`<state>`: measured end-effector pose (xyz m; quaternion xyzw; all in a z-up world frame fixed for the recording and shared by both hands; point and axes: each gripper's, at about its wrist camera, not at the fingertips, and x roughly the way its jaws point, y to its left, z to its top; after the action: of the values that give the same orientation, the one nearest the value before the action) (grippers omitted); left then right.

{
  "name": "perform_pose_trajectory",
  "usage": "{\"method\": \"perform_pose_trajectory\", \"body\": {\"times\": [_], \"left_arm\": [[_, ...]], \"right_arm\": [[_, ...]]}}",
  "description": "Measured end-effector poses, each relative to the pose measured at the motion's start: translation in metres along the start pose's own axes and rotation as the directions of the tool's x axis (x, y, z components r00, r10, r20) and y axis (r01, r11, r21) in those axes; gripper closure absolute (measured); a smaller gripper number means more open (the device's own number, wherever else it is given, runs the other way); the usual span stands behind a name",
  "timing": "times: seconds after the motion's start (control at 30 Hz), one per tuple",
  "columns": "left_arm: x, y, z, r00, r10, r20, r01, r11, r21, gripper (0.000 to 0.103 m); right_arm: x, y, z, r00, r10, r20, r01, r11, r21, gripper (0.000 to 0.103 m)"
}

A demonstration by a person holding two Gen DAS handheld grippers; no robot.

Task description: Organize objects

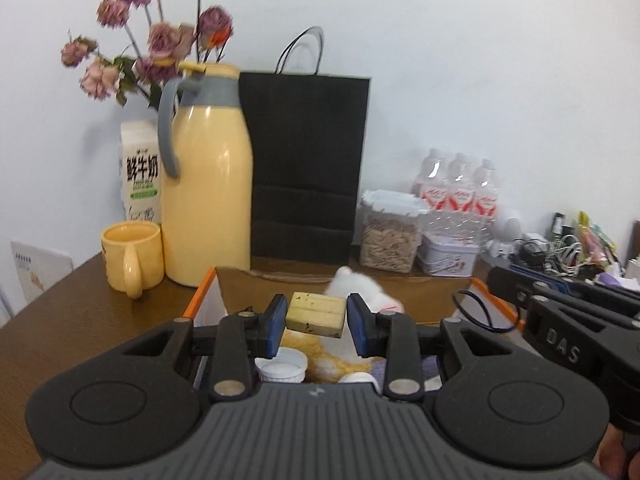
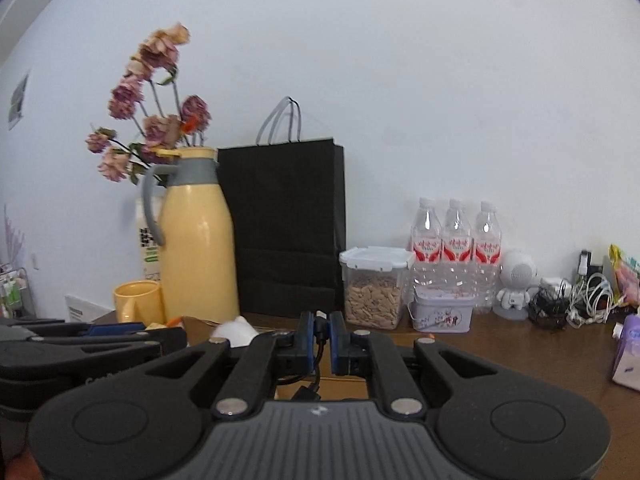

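Note:
My left gripper [image 1: 317, 316] is shut on a pale yellow wooden block [image 1: 316, 314] with dark specks, lifted over an open box [image 1: 200, 296] with orange edges. Inside the box lie a white plush toy [image 1: 360, 286], an orange plush [image 1: 320, 360] and a white lid [image 1: 280, 368]. My right gripper [image 2: 320, 340] is shut on a thin black cable [image 2: 318, 354] that hangs down between its blue pads [image 2: 306, 340]. The left wrist view shows the right gripper [image 1: 496, 280] at the right edge, with the cable [image 1: 476, 312] looping below it over the box.
Along the back wall of the brown table [image 2: 520, 352] stand a yellow mug [image 1: 132, 256], a yellow thermos jug [image 1: 208, 200], a milk carton [image 1: 140, 172], dried flowers [image 1: 160, 40], a black paper bag [image 1: 304, 160], a seed jar [image 2: 376, 288], a tin [image 2: 442, 314], water bottles [image 2: 456, 240] and tangled chargers [image 2: 576, 300].

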<state>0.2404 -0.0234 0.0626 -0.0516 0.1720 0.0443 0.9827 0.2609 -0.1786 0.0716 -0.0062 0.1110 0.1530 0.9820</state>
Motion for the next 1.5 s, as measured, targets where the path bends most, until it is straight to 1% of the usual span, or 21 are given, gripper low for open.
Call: {"method": "perform_pose_trajectory", "body": {"times": [0.07, 0.2, 0.37, 0.43, 0.47, 0.5, 0.53, 0.57, 0.6, 0.63, 0.67, 0.7, 0.77, 1.03, 1.17, 1.33, 1.5], "left_arm": [[0.009, 0.002, -0.007, 1.000, 0.022, -0.014, -0.022, 1.000, 0.012, 0.070], [0.018, 0.007, -0.013, 0.998, 0.036, -0.046, -0.035, 0.999, 0.023, 0.070], [0.016, 0.006, -0.017, 0.998, 0.045, -0.041, -0.042, 0.998, 0.049, 0.069], [0.013, 0.006, -0.018, 0.999, 0.044, -0.031, -0.042, 0.997, 0.059, 0.067], [0.011, 0.006, -0.018, 0.999, 0.048, -0.024, -0.046, 0.997, 0.066, 0.059], [0.009, 0.006, -0.018, 0.998, 0.054, -0.013, -0.053, 0.996, 0.070, 0.044], [0.006, 0.006, -0.018, 0.998, 0.063, 0.000, -0.062, 0.996, 0.071, 0.035], [0.003, 0.007, -0.018, 0.997, 0.071, 0.018, -0.072, 0.995, 0.071, 0.018], [0.001, 0.007, -0.017, 0.996, 0.077, 0.033, -0.079, 0.994, 0.071, 0.009], [-0.002, 0.007, -0.017, 0.995, 0.084, 0.048, -0.087, 0.994, 0.071, 0.003], [-0.004, 0.008, -0.017, 0.994, 0.086, 0.064, -0.090, 0.994, 0.068, 0.000], [-0.007, 0.008, -0.017, 0.993, 0.088, 0.078, -0.093, 0.994, 0.064, 0.000], [-0.008, 0.009, -0.016, 0.994, 0.080, 0.074, -0.085, 0.994, 0.065, 0.000], [-0.011, 0.012, -0.017, 0.995, 0.087, 0.054, -0.090, 0.994, 0.060, 0.000], [-0.019, 0.013, -0.016, 0.995, 0.083, 0.050, -0.087, 0.994, 0.065, 0.000], [-0.044, 0.017, -0.014, 0.997, 0.060, 0.047, -0.063, 0.995, 0.074, 0.000], [-0.079, 0.021, -0.012, 0.997, 0.061, 0.051, -0.065, 0.995, 0.080, 0.000]], "right_arm": [[0.009, -0.003, -0.009, 1.000, -0.005, -0.018, 0.005, 1.000, 0.005, 0.096], [0.021, -0.008, -0.024, 0.997, -0.011, -0.073, 0.011, 1.000, 0.007, 0.096], [0.025, -0.009, -0.035, 0.993, -0.025, -0.118, 0.025, 1.000, 0.003, 0.096], [0.025, -0.011, -0.036, 0.991, -0.027, -0.129, 0.028, 1.000, 0.009, 0.095], [0.024, -0.012, -0.037, 0.991, -0.027, -0.135, 0.029, 0.999, 0.015, 0.093], [0.023, -0.014, -0.037, 0.990, -0.027, -0.138, 0.031, 0.999, 0.023, 0.092], [0.021, -0.016, -0.038, 0.990, -0.033, -0.139, 0.038, 0.999, 0.030, 0.088], [0.020, -0.018, -0.038, 0.989, -0.035, -0.142, 0.040, 0.999, 0.034, 0.074], [0.020, -0.020, -0.038, 0.989, -0.039, -0.143, 0.045, 0.998, 0.039, 0.051], [0.019, -0.021, -0.039, 0.988, -0.049, -0.144, 0.056, 0.997, 0.046, 0.038], [0.018, -0.022, -0.039, 0.988, -0.063, -0.139, 0.070, 0.996, 0.049, 0.017], [0.016, -0.023, -0.038, 0.989, -0.072, -0.130, 0.079, 0.996, 0.048, 0.006], [0.012, -0.024, -0.038, 0.991, -0.077, -0.110, 0.082, 0.995, 0.048, 0.001], [0.006, -0.024, -0.038, 0.991, -0.075, -0.110, 0.081, 0.995, 0.052, 0.000], [-0.004, -0.021, -0.034, 0.993, -0.063, -0.099, 0.067, 0.997, 0.039, 0.000], [-0.030, -0.012, -0.024, 0.994, -0.041, -0.105, 0.042, 0.999, 0.005, 0.000], [-0.066, -0.007, -0.018, 0.993, -0.015, -0.118, 0.015, 1.000, -0.004, 0.000]]}}
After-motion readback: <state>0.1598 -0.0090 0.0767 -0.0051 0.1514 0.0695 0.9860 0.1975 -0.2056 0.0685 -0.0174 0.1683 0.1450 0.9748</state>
